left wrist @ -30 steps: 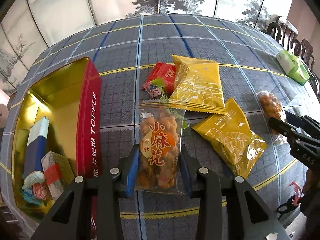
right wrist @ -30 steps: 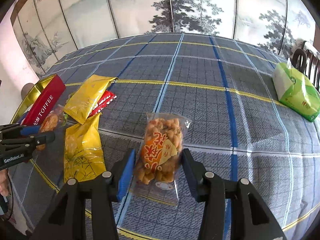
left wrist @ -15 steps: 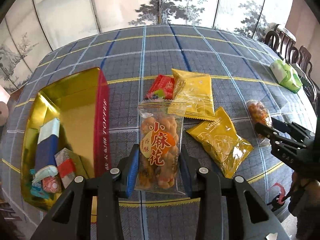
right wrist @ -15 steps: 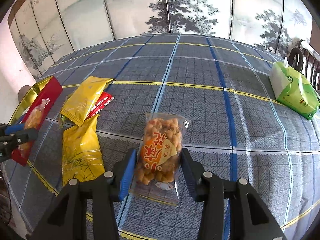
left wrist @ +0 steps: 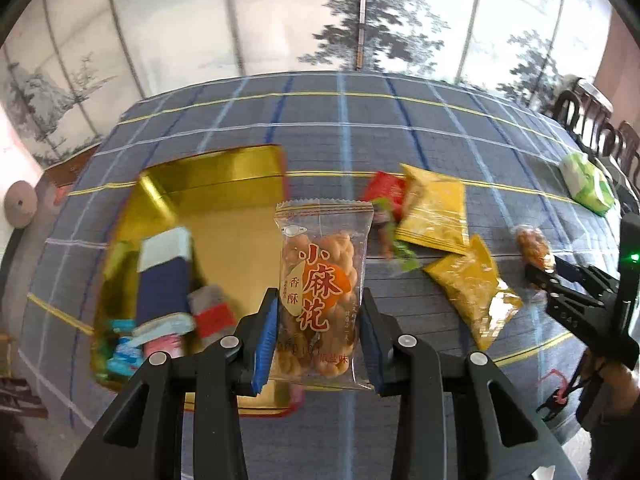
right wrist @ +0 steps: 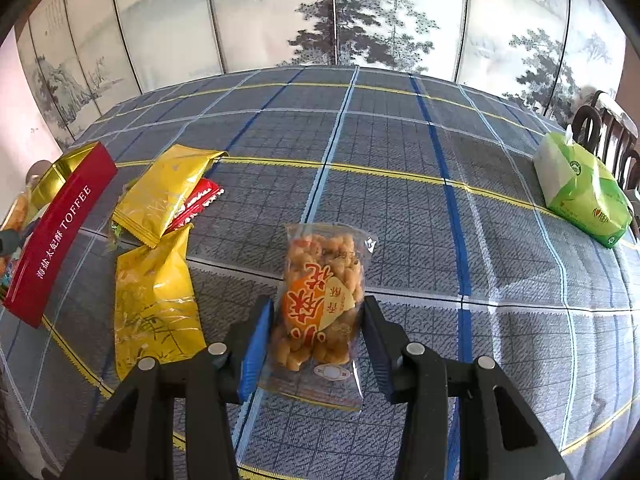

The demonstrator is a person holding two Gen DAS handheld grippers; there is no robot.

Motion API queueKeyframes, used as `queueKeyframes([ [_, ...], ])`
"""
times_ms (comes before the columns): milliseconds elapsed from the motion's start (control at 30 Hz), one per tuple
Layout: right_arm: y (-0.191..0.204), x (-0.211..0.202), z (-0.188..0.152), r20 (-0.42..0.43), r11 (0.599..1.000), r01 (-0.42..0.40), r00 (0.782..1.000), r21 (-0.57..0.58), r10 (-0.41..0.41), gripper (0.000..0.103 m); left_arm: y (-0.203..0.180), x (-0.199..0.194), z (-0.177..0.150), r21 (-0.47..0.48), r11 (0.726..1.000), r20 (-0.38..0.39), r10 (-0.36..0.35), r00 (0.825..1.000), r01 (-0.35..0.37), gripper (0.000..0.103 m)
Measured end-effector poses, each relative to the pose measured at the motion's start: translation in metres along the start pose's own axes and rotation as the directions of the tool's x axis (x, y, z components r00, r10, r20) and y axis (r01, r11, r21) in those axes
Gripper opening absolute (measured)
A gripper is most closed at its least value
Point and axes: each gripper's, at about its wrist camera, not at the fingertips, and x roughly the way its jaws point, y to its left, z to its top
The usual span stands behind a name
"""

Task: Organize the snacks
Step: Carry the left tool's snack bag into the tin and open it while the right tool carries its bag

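Observation:
My left gripper [left wrist: 318,324] is shut on a clear bag of fried dough twists [left wrist: 322,280] and holds it above the right edge of the gold toffee tin [left wrist: 232,184], which holds several wrapped snacks. My right gripper [right wrist: 316,332] is shut on a second bag of dough twists [right wrist: 322,292] above the plaid tablecloth; it also shows in the left wrist view [left wrist: 536,264]. Two yellow packets [right wrist: 164,192] [right wrist: 154,300] and a red packet [right wrist: 198,200] lie on the cloth right of the tin's red side [right wrist: 60,232].
A green tissue pack [right wrist: 584,192] lies at the far right of the table. Dark wooden chairs [left wrist: 592,128] stand beyond the right edge. A painted folding screen stands behind the table.
My left gripper has lifted and swung left with its bag, from over the cloth to over the tin. The right gripper has barely moved.

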Motion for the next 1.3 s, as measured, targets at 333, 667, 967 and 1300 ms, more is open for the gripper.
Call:
queueKeyframes([
  [333,0.002,0.000,-0.001,-0.002,1.000,0.017,1.000,-0.008,-0.017,0.045,0.059,0.000,-0.010,-0.102,0.990,-0.026,0.091,0.996,-0.093,0.034],
  [667,0.005,0.001,0.000,-0.012,0.999,0.037,0.999,-0.014,-0.037,0.045,0.091,0.017,-0.020,-0.121,0.977,-0.070,0.166,0.984,-0.174,0.034],
  [967,0.009,0.001,0.002,-0.020,0.999,0.052,0.998,-0.011,-0.052,0.045,0.103,0.030,-0.025,-0.087,0.971,-0.084,0.214,0.973,-0.221,0.034],
  [1300,0.009,0.002,0.005,-0.039,0.998,0.060,0.997,-0.003,-0.060,0.045,0.113,0.035,-0.031,-0.103,0.972,-0.099,0.199,0.975,-0.209,0.034],
])
